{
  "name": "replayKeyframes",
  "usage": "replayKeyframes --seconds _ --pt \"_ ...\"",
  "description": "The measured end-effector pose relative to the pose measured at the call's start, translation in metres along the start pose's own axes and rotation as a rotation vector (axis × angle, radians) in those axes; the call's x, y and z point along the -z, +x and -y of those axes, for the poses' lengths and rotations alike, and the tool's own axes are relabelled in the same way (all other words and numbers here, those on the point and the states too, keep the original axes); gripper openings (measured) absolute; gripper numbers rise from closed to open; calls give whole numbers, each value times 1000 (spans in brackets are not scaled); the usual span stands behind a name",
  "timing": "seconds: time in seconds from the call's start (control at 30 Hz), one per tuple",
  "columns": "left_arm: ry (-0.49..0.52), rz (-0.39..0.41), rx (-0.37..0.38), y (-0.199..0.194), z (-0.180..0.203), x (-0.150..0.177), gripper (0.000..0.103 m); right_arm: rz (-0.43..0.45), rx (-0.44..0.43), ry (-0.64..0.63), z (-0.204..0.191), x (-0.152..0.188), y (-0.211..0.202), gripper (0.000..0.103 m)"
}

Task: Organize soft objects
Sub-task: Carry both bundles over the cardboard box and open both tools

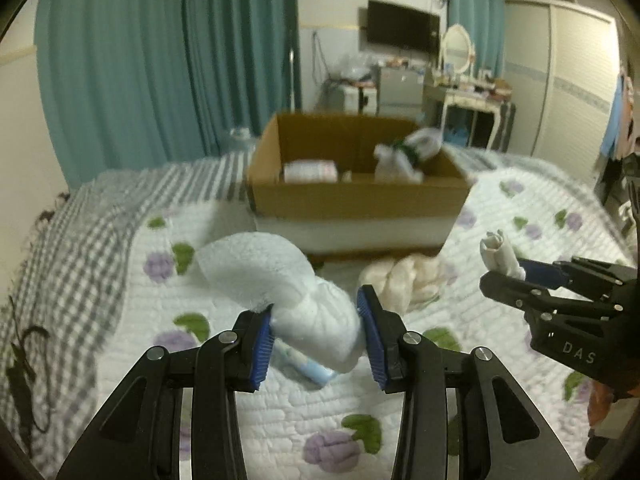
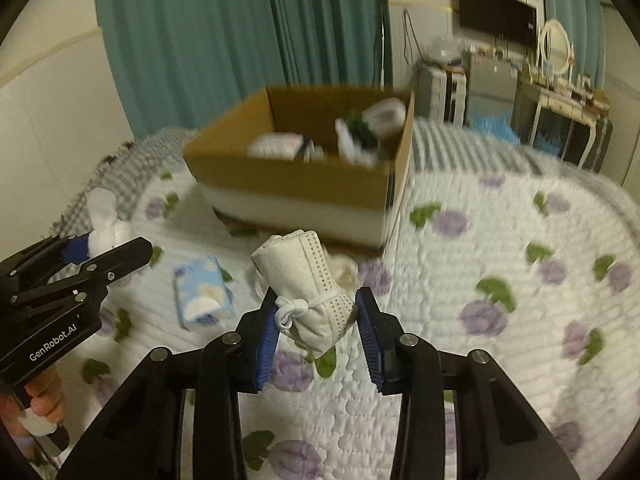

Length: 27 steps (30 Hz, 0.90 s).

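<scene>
A: Your left gripper (image 1: 316, 334) is clamped on the fluffy white towel roll (image 1: 280, 280), and your right gripper (image 2: 316, 330) is clamped on the cream cloth bundle (image 2: 306, 284) tied with a string. Both loads hang above the quilt (image 2: 500, 240), on the near side of the cardboard box (image 1: 356, 196).

B: So which way do you go from here?

A: Straight ahead for both; the box lies forward of each gripper, open top up, with a plush rabbit (image 1: 408, 152) and a folded pack (image 1: 310, 170) already inside. Judging by the wrist views, neither hand looks clearly nearer to it.

B: Anything about how the pieces lie?

A: Your towel roll's long axis runs away from the jaws and curls to the left of the box's centre line, so its free end will likely reach the near wall first. The cloth bundle points up toward the box, tilted a little left.

B: What remains on the quilt?

A: A blue tissue pack (image 2: 202, 292) and a cream tuft (image 1: 404, 276), both just in front of the box
</scene>
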<state>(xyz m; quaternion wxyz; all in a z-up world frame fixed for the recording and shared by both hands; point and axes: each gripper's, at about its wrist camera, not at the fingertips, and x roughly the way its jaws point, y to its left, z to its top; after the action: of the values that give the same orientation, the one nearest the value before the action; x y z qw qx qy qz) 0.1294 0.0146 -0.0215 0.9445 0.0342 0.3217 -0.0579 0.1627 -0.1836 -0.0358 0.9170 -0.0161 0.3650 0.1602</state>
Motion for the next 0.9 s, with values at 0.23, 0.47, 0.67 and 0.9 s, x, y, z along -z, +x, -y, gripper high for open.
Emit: replayKeyframes --seconds 0.23,0.47,0.67,0.9 --pt "46 122 4 -39 10 -54 39 137 15 -66 -14 -64 -53 37" --pt "74 192 -7 -11 10 -113 39 208 8 -111 -19 -134 -54 37" --pt "55 158 -24 63 0 -144 39 177 18 -133 -14 -167 9 37" --pt "72 85 -39 146 -8 -132 42 99 -16 -83 9 -171 100 37"
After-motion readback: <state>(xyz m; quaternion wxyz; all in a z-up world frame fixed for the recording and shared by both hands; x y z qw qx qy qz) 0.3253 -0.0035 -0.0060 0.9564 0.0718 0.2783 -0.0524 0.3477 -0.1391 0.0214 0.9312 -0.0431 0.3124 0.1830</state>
